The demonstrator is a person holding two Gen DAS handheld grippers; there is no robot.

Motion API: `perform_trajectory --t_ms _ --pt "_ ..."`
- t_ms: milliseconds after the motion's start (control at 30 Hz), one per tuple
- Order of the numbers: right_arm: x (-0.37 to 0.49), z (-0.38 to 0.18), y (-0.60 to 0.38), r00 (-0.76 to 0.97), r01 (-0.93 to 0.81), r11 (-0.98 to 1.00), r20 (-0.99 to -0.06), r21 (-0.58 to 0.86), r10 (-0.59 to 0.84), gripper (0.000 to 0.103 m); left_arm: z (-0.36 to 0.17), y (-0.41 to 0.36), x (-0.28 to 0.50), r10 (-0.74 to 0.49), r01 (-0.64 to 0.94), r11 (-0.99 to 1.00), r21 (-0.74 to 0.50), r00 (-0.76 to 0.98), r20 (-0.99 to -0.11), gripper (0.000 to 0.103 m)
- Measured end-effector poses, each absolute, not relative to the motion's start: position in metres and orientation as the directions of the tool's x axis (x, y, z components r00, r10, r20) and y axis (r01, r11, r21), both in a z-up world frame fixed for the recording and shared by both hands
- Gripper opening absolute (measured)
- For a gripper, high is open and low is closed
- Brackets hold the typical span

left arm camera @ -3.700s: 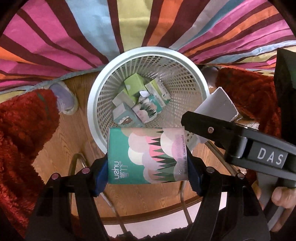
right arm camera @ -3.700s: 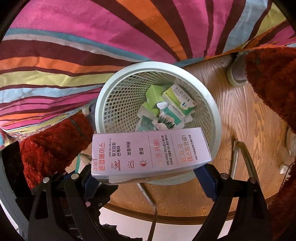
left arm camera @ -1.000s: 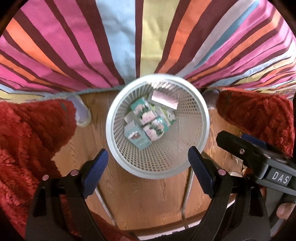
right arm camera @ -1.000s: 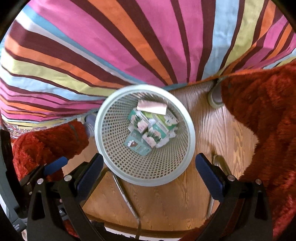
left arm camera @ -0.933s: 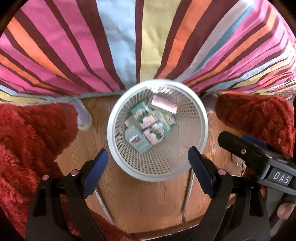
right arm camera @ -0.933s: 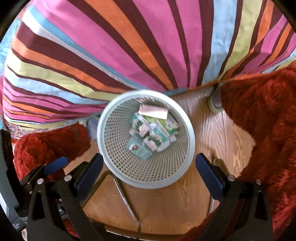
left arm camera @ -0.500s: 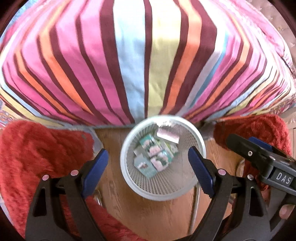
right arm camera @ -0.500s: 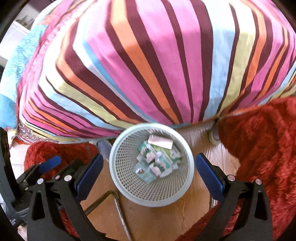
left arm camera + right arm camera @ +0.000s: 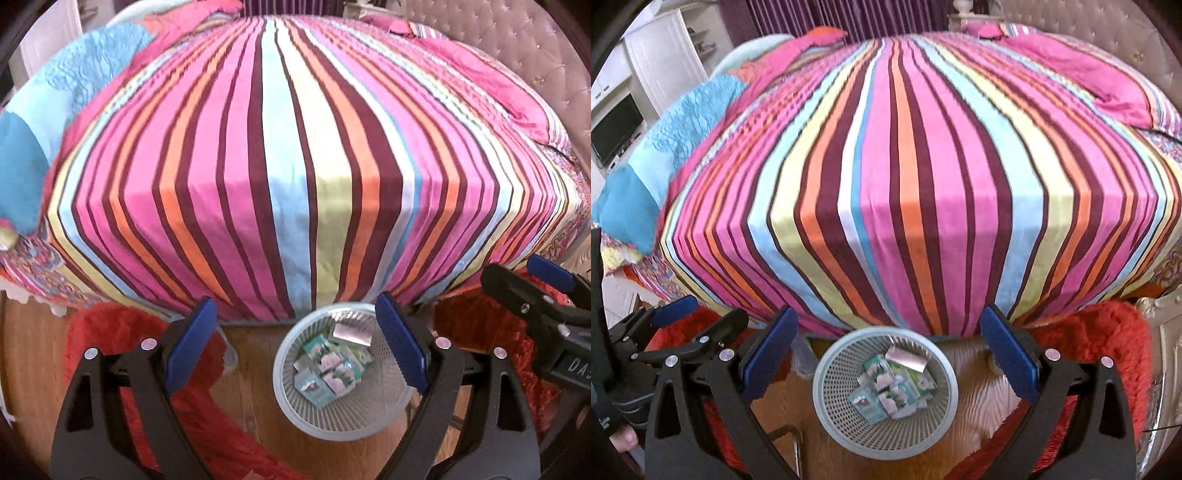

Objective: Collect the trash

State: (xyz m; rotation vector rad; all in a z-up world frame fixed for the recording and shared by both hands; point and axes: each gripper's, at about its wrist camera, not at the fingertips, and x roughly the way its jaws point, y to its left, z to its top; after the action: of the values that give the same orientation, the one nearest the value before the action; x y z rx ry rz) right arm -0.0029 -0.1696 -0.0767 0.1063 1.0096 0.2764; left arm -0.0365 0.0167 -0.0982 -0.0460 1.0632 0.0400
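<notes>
A white mesh waste basket stands on the wood floor at the foot of the bed; it also shows in the right wrist view. Several small cartons and packets lie in its bottom, also in the right wrist view. My left gripper is open and empty, high above the basket. My right gripper is open and empty, also well above it. The right gripper shows at the right edge of the left wrist view; the left gripper shows at the left of the right wrist view.
A bed with a striped cover fills the upper part of both views. A blue blanket lies at its left, pink pillows at the far right. Red shaggy rugs flank the basket.
Both grippers let their cartons go into the basket, opened, and have since risen and tilted up, so the basket looks smaller and the whole bed has come into view.
</notes>
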Motion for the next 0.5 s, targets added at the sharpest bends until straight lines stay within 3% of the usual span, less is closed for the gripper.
perform_trajectory --t_ms 500 --pt "-0.009 -0.036 -0.169 0.611 -0.208 0.960 -0.741 0.190 0.279 0.095 -0.053 0.025 -0.039 -0.013 -0.056 0.997 -0.058 0.590 -0.807 0.086"
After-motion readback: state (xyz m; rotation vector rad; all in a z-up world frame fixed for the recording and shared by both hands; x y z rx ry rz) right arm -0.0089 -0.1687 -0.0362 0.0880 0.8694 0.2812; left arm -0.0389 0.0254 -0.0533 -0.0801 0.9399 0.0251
